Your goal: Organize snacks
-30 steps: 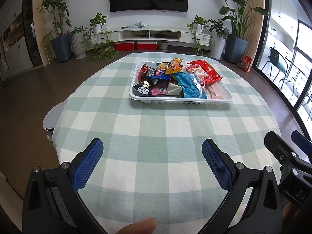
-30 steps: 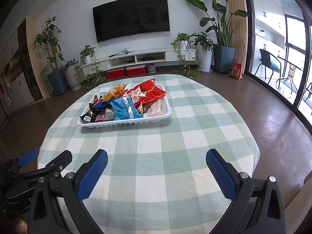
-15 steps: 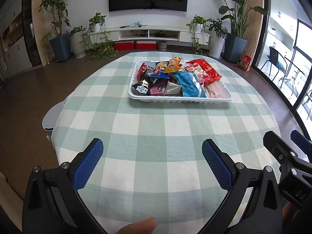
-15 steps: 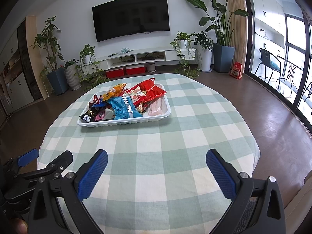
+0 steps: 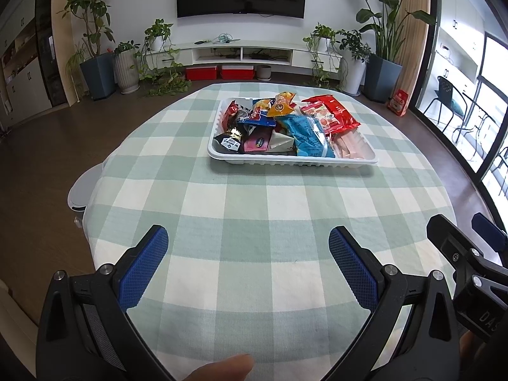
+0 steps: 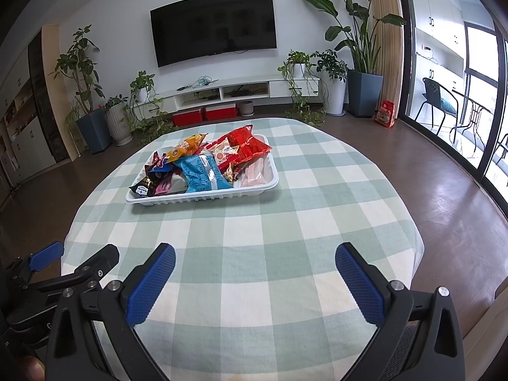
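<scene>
Both the left hand-held gripper (image 5: 247,247) and the right hand-held gripper (image 6: 255,263) hung wide apart and held nothing, low over the near edge of the checked worktop (image 5: 254,209). The snacks (image 5: 282,127) lay heaped in a white tray (image 5: 285,160) far across the cloth, with only bare cloth between. Behind stood a television (image 6: 212,27), a low shelf (image 6: 228,90) and potted plants (image 6: 362,63).

Counter cloth (image 5: 247,197): green-and-white check. Tray (image 5: 285,159): white. Packets: blue (image 5: 309,138), red (image 5: 336,114), orange (image 5: 281,106), pink (image 5: 258,142). Claw pads (image 5: 143,273): blue, dotted texture; frames black.
</scene>
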The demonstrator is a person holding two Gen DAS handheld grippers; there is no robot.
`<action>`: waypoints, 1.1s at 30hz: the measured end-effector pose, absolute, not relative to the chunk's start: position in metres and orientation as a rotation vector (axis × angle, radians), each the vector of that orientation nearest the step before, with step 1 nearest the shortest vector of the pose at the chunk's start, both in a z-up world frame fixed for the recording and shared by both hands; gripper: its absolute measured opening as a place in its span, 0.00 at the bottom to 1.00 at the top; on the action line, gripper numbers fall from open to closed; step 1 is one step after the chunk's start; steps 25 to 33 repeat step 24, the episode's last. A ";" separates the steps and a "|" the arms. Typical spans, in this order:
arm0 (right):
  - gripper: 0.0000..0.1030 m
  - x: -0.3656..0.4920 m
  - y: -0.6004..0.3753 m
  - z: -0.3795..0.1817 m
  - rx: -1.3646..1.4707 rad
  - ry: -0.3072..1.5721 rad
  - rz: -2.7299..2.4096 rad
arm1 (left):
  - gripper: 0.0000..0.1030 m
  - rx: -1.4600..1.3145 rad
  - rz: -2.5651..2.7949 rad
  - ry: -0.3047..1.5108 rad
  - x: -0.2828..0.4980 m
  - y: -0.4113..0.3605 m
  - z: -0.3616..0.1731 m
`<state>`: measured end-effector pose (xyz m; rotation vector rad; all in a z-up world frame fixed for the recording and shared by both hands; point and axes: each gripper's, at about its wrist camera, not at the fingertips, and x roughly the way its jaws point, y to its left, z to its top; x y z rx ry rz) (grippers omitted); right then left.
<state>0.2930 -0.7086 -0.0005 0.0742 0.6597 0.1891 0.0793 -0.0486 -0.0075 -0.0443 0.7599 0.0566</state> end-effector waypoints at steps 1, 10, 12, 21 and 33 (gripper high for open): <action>1.00 0.293 -0.709 -0.001 0.074 0.660 0.189 | 1.00 -0.044 0.057 0.761 0.079 -0.050 -0.008; 1.00 0.293 -0.709 0.001 0.074 0.661 0.189 | 1.00 -0.049 0.058 0.764 0.078 -0.051 -0.010; 1.00 0.293 -0.709 0.000 0.074 0.661 0.189 | 1.00 -0.048 0.062 0.766 0.076 -0.052 -0.012; 1.00 0.292 -0.709 0.002 0.075 0.663 0.189 | 1.00 -0.033 0.067 0.745 0.070 -0.055 -0.012; 1.00 0.292 -0.710 0.002 0.078 0.666 0.188 | 1.00 -0.040 0.064 0.738 0.067 -0.055 -0.010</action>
